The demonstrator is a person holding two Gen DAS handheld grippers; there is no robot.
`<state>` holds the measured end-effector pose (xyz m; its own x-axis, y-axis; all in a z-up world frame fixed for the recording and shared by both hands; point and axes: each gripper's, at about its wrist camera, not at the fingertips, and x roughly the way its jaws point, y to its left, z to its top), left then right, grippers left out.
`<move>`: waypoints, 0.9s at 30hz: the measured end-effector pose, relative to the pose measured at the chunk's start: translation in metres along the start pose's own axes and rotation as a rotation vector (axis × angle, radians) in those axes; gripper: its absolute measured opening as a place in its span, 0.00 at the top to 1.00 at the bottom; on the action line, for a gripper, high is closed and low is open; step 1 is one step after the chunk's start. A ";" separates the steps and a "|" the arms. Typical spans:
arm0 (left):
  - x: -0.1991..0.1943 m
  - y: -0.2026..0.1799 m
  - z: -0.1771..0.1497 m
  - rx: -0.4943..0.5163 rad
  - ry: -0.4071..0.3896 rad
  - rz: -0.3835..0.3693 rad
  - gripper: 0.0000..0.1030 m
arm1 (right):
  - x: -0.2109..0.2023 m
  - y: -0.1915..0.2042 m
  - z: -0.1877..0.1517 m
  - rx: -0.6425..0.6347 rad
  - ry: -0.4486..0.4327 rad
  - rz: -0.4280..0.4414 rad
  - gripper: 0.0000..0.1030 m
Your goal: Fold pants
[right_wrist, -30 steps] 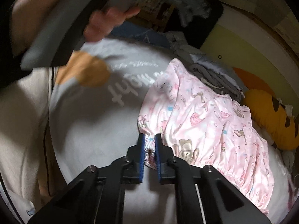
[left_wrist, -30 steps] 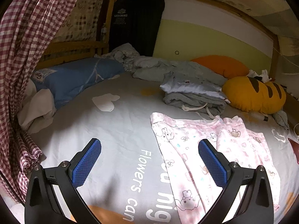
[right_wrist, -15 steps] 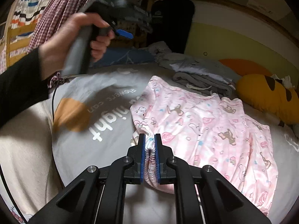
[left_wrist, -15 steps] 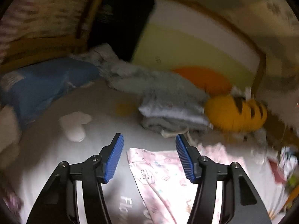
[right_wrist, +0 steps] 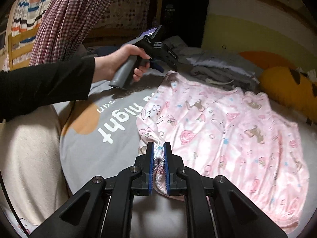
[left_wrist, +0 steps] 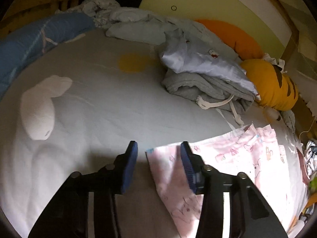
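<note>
The right gripper (right_wrist: 158, 154) is clamped tight on a bunched, gathered edge of the pink pants (right_wrist: 227, 130), the fabric squeezed between its 2 blue pads. From that pinch the pants spread away from the gripper, flat over the grey bedsheet (right_wrist: 89, 148), printed with small cartoon animals. The pinched edge is the part of the pants nearest the sheet's white lettering.

The left gripper (left_wrist: 158, 158) stands partly open and holds nothing. A corner of the pants (left_wrist: 227, 158) lies on the sheet (left_wrist: 109, 99) in the gap between its blue pads, closer to the right pad (left_wrist: 187, 164) than the left. Whether the pads touch the cloth cannot be told. In the right wrist view the left hand (right_wrist: 122, 59) grips the tool's grey handle at the far corner of the pants.

Beyond the pants, a folded grey and pale blue clothes pile (left_wrist: 208, 75) rests on the sheet, with a yellow striped plush (left_wrist: 271, 85) beside it.
</note>
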<state>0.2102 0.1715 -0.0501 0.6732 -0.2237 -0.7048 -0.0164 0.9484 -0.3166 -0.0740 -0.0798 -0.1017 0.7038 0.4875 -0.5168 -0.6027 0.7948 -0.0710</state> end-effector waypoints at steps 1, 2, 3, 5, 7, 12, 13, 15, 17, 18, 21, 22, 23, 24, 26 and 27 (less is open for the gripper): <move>0.005 0.001 0.001 -0.002 0.015 -0.016 0.67 | 0.001 0.001 0.000 0.000 0.003 0.004 0.92; 0.009 0.001 0.002 -0.003 0.031 -0.038 0.67 | 0.002 0.002 -0.001 -0.002 0.005 0.006 0.92; 0.012 0.000 0.001 -0.005 0.044 -0.058 0.67 | 0.002 0.003 -0.002 -0.006 0.008 0.011 0.92; 0.018 -0.007 -0.003 0.021 0.066 -0.075 0.67 | 0.001 0.003 -0.004 -0.007 0.010 0.021 0.92; 0.022 -0.016 -0.007 0.077 0.064 -0.044 0.67 | 0.001 0.004 -0.003 0.000 0.012 0.034 0.92; 0.020 -0.015 -0.004 0.063 0.031 -0.028 0.91 | 0.002 0.005 -0.003 0.033 0.032 0.095 0.92; 0.018 -0.011 -0.003 0.040 0.022 -0.036 0.93 | 0.002 0.006 -0.005 0.033 0.034 0.099 0.92; 0.014 -0.007 0.001 0.026 0.000 -0.026 0.94 | 0.001 0.009 -0.005 0.024 0.031 0.093 0.92; 0.006 -0.011 0.003 0.052 -0.029 0.031 0.94 | -0.003 0.011 -0.004 0.016 0.018 0.092 0.92; 0.002 -0.012 0.005 0.064 -0.040 0.050 0.95 | -0.006 0.012 -0.002 0.013 0.005 0.092 0.92; -0.015 -0.016 0.011 0.098 -0.086 0.140 0.95 | -0.014 0.013 0.005 0.012 -0.030 0.101 0.92; -0.023 -0.015 0.014 0.099 -0.102 0.158 0.95 | -0.017 0.014 0.007 0.014 -0.043 0.103 0.92; -0.028 -0.014 0.017 0.095 -0.114 0.164 0.95 | -0.018 0.013 0.009 0.017 -0.051 0.106 0.92; -0.033 -0.011 0.019 0.090 -0.122 0.174 0.95 | -0.020 0.014 0.011 0.019 -0.061 0.109 0.92; -0.036 -0.006 0.020 0.086 -0.129 0.199 0.95 | -0.020 0.014 0.012 0.022 -0.065 0.107 0.92; -0.035 -0.004 0.020 0.088 -0.126 0.208 0.95 | -0.017 0.015 0.012 0.024 -0.058 0.103 0.92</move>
<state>0.2011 0.1803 -0.0114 0.7490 0.0027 -0.6625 -0.1033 0.9882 -0.1127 -0.0906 -0.0723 -0.0838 0.6599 0.5863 -0.4698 -0.6638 0.7479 0.0009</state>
